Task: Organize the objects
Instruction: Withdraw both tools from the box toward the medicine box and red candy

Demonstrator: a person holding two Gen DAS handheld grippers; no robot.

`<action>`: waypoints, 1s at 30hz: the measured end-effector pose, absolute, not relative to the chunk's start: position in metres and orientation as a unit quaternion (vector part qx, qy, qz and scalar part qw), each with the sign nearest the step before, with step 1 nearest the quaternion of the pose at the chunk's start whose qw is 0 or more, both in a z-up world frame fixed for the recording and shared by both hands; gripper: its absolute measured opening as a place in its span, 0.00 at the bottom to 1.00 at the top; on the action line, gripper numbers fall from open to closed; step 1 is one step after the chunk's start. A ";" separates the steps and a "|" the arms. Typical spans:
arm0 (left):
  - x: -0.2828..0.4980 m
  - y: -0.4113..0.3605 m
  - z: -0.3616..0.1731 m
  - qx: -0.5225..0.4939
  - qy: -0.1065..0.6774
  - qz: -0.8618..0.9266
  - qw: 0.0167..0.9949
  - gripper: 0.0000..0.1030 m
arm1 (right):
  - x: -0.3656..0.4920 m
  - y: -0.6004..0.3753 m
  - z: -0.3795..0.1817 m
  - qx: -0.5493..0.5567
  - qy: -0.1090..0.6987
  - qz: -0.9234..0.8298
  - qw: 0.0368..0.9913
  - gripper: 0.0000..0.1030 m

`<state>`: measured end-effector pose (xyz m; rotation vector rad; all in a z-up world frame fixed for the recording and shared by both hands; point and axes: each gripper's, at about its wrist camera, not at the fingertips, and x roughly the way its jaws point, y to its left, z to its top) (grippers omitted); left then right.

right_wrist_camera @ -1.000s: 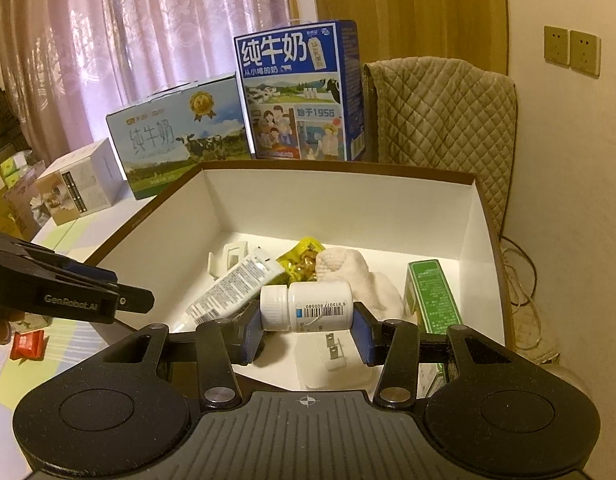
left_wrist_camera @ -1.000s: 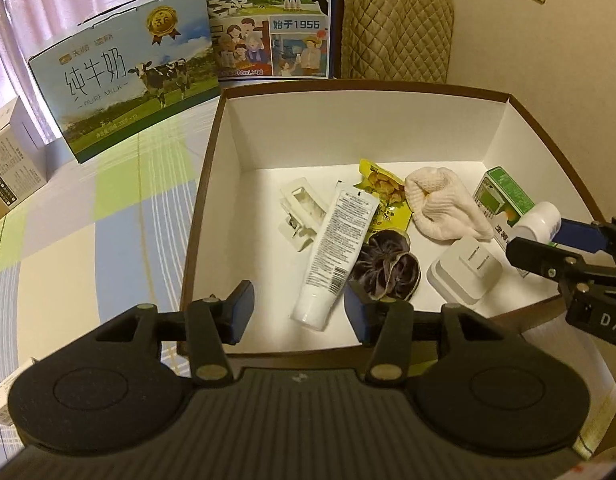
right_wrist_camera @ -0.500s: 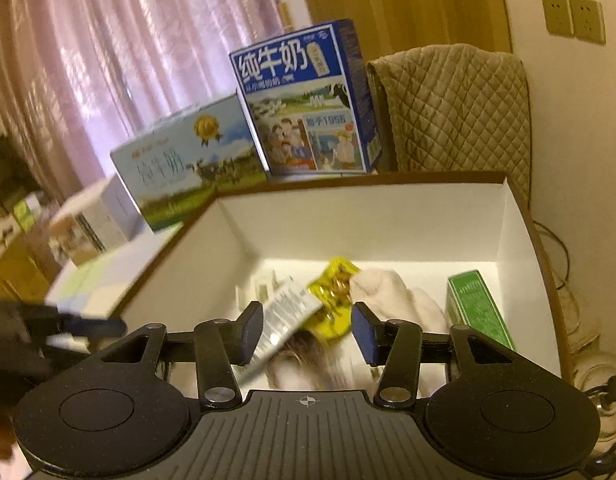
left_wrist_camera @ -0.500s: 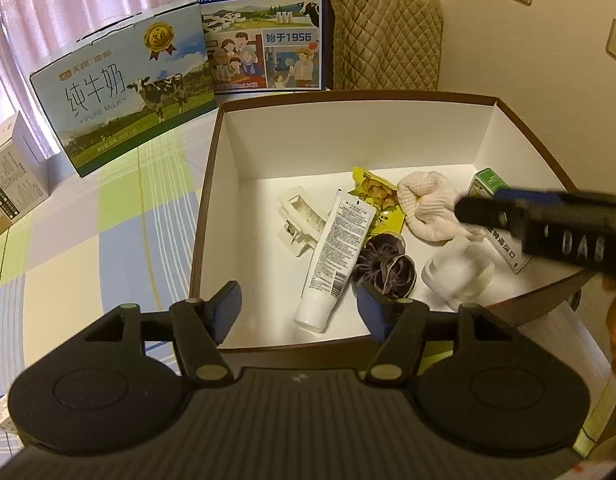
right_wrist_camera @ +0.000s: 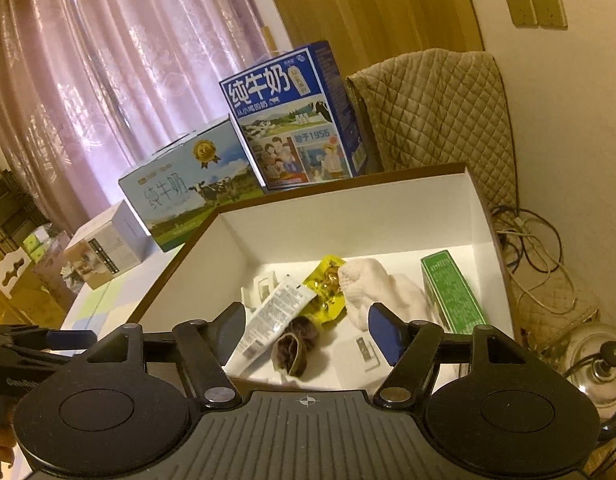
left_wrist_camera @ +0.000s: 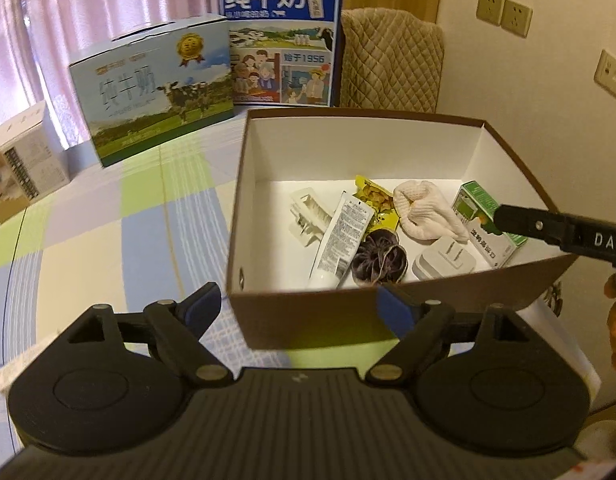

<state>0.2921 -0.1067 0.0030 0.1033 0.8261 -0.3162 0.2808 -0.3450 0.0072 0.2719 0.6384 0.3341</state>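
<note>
Both tongs gape empty at the box rim.

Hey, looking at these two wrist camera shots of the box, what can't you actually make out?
- White tube: print too small to read in either view.
- Green carton: in the left wrist view, partly covered by the right gripper; from there its jaws cannot be judged.
- White plug adapter: in the right wrist view, partly behind that gripper's finger.
- Small box: cut off by the left edge, blurred.
</note>
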 end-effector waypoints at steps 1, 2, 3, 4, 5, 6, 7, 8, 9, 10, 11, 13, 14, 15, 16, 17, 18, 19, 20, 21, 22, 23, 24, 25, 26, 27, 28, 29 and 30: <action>0.287 -0.102 0.004 0.044 0.399 -0.150 0.904 0.83 | 0.275 -0.345 0.008 0.132 0.309 0.166 0.927 0.63; 0.282 -0.096 0.006 0.038 0.398 -0.148 0.905 0.83 | 0.269 -0.344 0.010 0.130 0.308 0.168 0.927 0.63; 0.277 -0.092 0.006 0.033 0.397 -0.145 0.906 0.83 | 0.265 -0.342 0.011 0.128 0.306 0.169 0.928 0.64; 0.272 -0.087 0.007 0.029 0.397 -0.141 0.906 0.83 | 0.260 -0.340 0.011 0.127 0.305 0.169 0.929 0.64; 0.266 -0.082 0.008 0.024 0.398 -0.138 0.907 0.83 | 0.254 -0.338 0.012 0.124 0.305 0.170 0.929 0.64; 0.261 -0.077 0.008 0.019 0.399 -0.135 0.907 0.83 | 0.249 -0.336 0.012 0.123 0.306 0.171 0.929 0.64; 0.255 -0.072 0.008 0.016 0.401 -0.133 0.906 0.83 | 0.244 -0.334 0.012 0.123 0.306 0.172 0.928 0.64; 0.249 -0.067 0.008 0.012 0.402 -0.130 0.906 0.83 | 0.239 -0.332 0.012 0.124 0.309 0.174 0.927 0.64; 0.244 -0.063 0.009 0.008 0.403 -0.125 0.907 0.83 | 0.235 -0.330 0.011 0.126 0.311 0.177 0.925 0.64; 0.237 -0.058 0.009 0.005 0.403 -0.121 0.907 0.83 | 0.231 -0.328 0.010 0.129 0.314 0.179 0.923 0.64; 0.231 -0.054 0.009 0.002 0.403 -0.119 0.907 0.83 | 0.226 -0.325 0.010 0.131 0.317 0.182 0.921 0.64; 0.218 -0.045 0.010 -0.004 0.405 -0.111 0.908 0.83 | 0.219 -0.321 0.009 0.133 0.321 0.185 0.919 0.64; 0.212 -0.041 0.010 -0.007 0.406 -0.108 0.908 0.83 | 0.214 -0.319 0.009 0.134 0.323 0.187 0.918 0.64; 0.207 -0.037 0.010 -0.009 0.406 -0.104 0.908 0.83 | 0.211 -0.316 0.008 0.135 0.325 0.189 0.917 0.64; 0.200 -0.033 0.010 -0.013 0.406 -0.099 0.908 0.83 | 0.207 -0.313 0.007 0.136 0.327 0.191 0.916 0.64; 0.195 -0.029 0.010 -0.016 0.408 -0.095 0.908 0.83 | 0.203 -0.311 0.007 0.138 0.328 0.193 0.914 0.64; 0.190 -0.025 0.009 -0.019 0.409 -0.091 0.908 0.84 | 0.199 -0.308 0.006 0.140 0.330 0.196 0.913 0.64; 0.184 -0.021 0.008 -0.023 0.411 -0.087 0.907 0.84 | 0.195 -0.306 0.005 0.141 0.333 0.198 0.911 0.64; 0.180 -0.017 0.007 -0.026 0.413 -0.082 0.907 0.84 | 0.192 -0.303 0.004 0.143 0.337 0.202 0.908 0.64; 0.177 -0.014 0.006 -0.029 0.416 -0.078 0.906 0.84 | 0.189 -0.300 0.003 0.143 0.340 0.205 0.906 0.64; 0.172 -0.010 0.005 -0.031 0.418 -0.074 0.905 0.84 | 0.186 -0.297 0.001 0.142 0.344 0.209 0.904 0.64; 0.168 -0.007 0.003 -0.032 0.419 -0.069 0.905 0.84 | 0.183 -0.293 0.000 0.139 0.348 0.213 0.902 0.64; 0.164 -0.005 0.002 -0.032 0.422 -0.063 0.904 0.84 | 0.181 -0.289 -0.002 0.136 0.350 0.216 0.901 0.64; 0.159 -0.003 0.000 -0.029 0.425 -0.055 0.903 0.84 | 0.179 -0.286 -0.003 0.134 0.352 0.219 0.900 0.64; 0.156 -0.001 -0.003 -0.027 0.426 -0.050 0.903 0.84 | 0.176 -0.283 -0.005 0.133 0.356 0.223 0.898 0.64; 0.151 0.001 -0.005 -0.025 0.428 -0.044 0.902 0.84 | 0.174 -0.279 -0.008 0.130 0.360 0.225 0.896 0.64; 0.148 0.003 -0.008 -0.026 0.431 -0.040 0.901 0.84 | 0.172 -0.275 -0.010 0.126 0.363 0.228 0.895 0.64; 0.144 0.006 -0.011 -0.030 0.435 -0.036 0.899 0.84 | 0.170 -0.271 -0.012 0.120 0.367 0.230 0.893 0.64; 0.141 0.008 -0.013 -0.034 0.439 -0.034 0.897 0.84 | 0.167 -0.267 -0.014 0.114 0.370 0.233 0.892 0.64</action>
